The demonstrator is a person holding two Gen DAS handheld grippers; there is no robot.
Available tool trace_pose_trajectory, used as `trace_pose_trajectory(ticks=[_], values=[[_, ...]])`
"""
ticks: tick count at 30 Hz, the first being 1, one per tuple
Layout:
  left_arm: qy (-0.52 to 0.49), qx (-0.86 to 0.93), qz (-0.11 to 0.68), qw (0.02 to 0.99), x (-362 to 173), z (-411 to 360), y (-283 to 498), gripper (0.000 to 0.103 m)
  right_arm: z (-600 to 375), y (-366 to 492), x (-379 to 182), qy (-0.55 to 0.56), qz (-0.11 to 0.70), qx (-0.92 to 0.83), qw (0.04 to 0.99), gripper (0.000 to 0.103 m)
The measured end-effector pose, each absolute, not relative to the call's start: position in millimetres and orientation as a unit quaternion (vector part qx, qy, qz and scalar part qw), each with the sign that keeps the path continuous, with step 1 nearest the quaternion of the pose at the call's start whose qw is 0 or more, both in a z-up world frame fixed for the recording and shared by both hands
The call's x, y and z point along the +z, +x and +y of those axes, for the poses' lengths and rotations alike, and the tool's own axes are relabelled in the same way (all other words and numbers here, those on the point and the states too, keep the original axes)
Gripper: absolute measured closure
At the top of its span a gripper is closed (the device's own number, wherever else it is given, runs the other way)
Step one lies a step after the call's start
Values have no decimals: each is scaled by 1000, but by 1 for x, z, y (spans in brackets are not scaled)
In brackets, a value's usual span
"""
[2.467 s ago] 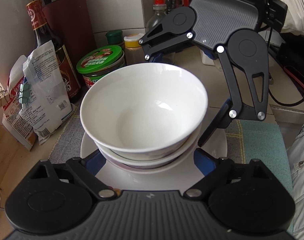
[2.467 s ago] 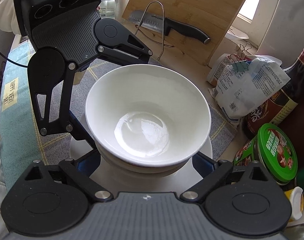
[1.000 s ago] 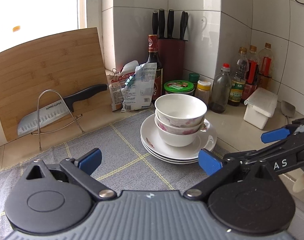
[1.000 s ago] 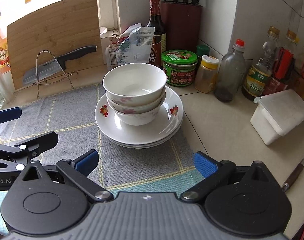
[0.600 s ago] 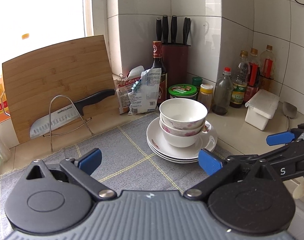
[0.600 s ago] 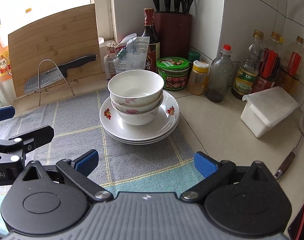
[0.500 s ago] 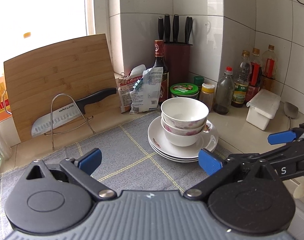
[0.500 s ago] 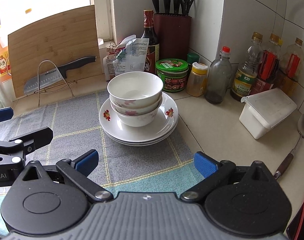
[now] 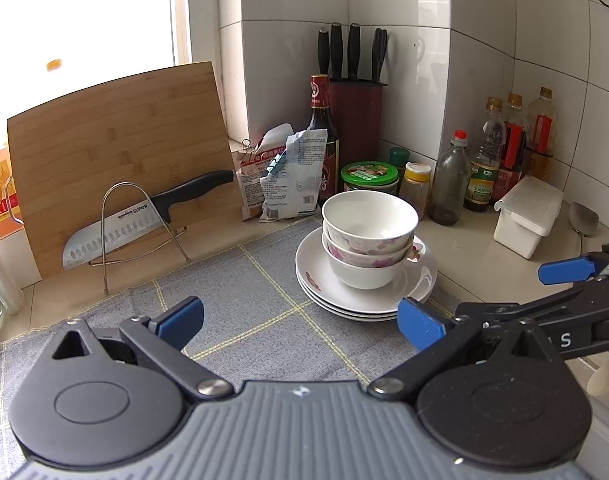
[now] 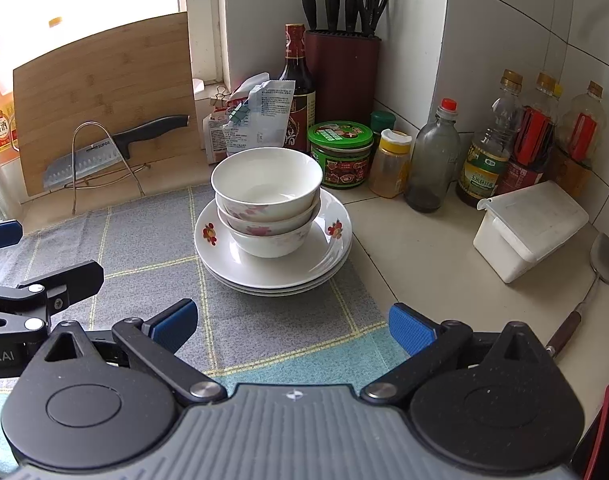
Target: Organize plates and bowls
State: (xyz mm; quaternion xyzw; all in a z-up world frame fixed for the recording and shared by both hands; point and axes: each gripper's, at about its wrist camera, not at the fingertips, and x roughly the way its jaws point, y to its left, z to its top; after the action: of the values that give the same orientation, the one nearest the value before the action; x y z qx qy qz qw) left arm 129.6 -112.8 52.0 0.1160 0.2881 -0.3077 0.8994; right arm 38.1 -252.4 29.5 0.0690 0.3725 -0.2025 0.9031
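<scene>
Bowls (image 10: 266,200) sit nested on the plates (image 10: 272,268) near the counter's back corner, at the mat's (image 9: 240,304) edge. My left gripper (image 9: 300,320) and right gripper (image 10: 290,326) hang spread and empty; the stack looks level, probably finished, so I'd retreat without nudging it.

The steel cleaver blade (image 9: 116,232) with black handle, propped on a wire stand, reads "SUPOR". The black left tool arm (image 10: 8,356) shows "ot.AI".
</scene>
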Motion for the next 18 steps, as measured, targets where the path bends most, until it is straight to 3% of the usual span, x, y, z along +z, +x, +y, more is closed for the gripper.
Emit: trace_pose_trajectory(ticks=[18], values=[[114,-308,291,898,53,-114,132,1,-253,42,31,65,374,-207,902,0]])
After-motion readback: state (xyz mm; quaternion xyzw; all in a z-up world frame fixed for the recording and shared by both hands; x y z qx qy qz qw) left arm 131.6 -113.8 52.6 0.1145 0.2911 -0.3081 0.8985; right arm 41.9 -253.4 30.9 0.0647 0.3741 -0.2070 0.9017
